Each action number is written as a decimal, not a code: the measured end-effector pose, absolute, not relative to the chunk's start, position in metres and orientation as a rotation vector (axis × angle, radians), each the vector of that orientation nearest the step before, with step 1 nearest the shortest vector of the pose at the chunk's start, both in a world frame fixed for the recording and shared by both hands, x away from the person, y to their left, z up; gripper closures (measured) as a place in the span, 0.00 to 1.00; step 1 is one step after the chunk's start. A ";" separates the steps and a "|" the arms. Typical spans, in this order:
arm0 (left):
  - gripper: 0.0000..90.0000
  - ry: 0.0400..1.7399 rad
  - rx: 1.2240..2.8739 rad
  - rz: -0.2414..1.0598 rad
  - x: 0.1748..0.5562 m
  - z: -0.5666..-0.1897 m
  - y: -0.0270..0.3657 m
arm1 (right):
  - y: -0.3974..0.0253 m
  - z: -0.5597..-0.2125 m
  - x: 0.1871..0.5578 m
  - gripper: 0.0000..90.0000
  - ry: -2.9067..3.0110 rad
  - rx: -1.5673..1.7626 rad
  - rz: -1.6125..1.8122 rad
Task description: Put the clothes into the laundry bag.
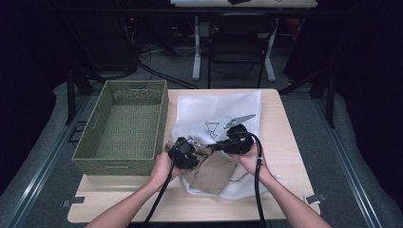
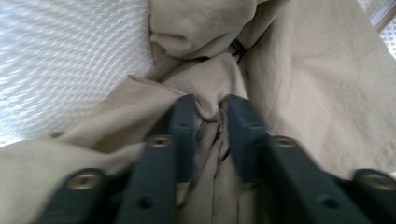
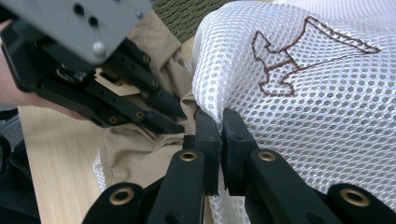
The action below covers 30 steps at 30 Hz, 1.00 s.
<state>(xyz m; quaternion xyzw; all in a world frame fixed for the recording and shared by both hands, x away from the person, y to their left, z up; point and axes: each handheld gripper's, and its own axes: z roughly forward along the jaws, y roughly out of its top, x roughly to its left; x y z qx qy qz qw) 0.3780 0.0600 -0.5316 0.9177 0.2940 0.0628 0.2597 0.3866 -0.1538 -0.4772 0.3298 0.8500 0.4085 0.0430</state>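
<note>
The tan cloth (image 2: 212,93) is pinched by the left gripper (image 2: 208,114) beside the green basket (image 1: 124,124); the right gripper (image 3: 219,122) pinches the white mesh bag (image 3: 303,107), which could slip free if tugged

On the bench (image 1: 285,142) a basket (image 1: 124,126) stands at the left, and a mesh bag (image 1: 216,111) lies spread just to its right, its left edge against the basket's side. A garment (image 1: 211,172) lies at the near end of the bag, partly inside its mouth. The left claw (image 1: 197,152) sits on the garment, just right of the basket's near corner; the right claw (image 1: 219,146) is close beside it, on the bag's edge. Behind the bench stands a chair (image 1: 237,40).
</note>
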 end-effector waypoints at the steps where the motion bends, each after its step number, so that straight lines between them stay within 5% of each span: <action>1: 0.93 0.794 2.473 0.177 0.377 -0.532 0.059 | -0.154 -0.477 0.386 0.97 2.595 1.005 1.259; 8: 0.95 0.763 2.277 0.214 0.376 -0.516 0.047 | -0.151 -0.469 0.383 0.97 2.580 0.993 1.317; 12: 0.93 0.780 2.302 0.190 0.380 -0.530 0.038 | -0.149 -0.471 0.383 0.97 2.598 0.992 1.306; 20: 0.61 0.710 2.333 0.220 0.369 -0.516 0.050 | -0.156 -0.475 0.386 0.97 2.599 1.015 1.272; 21: 0.49 0.704 2.328 0.261 0.363 -0.509 0.052 | -0.157 -0.475 0.386 0.97 2.599 1.017 1.268; 25: 0.30 0.698 2.319 0.305 0.355 -0.505 0.052 | -0.157 -0.475 0.386 0.97 2.596 1.020 1.267; 30: 0.27 0.679 2.374 0.270 0.356 -0.521 0.040 | -0.156 -0.476 0.386 0.97 2.598 1.022 1.267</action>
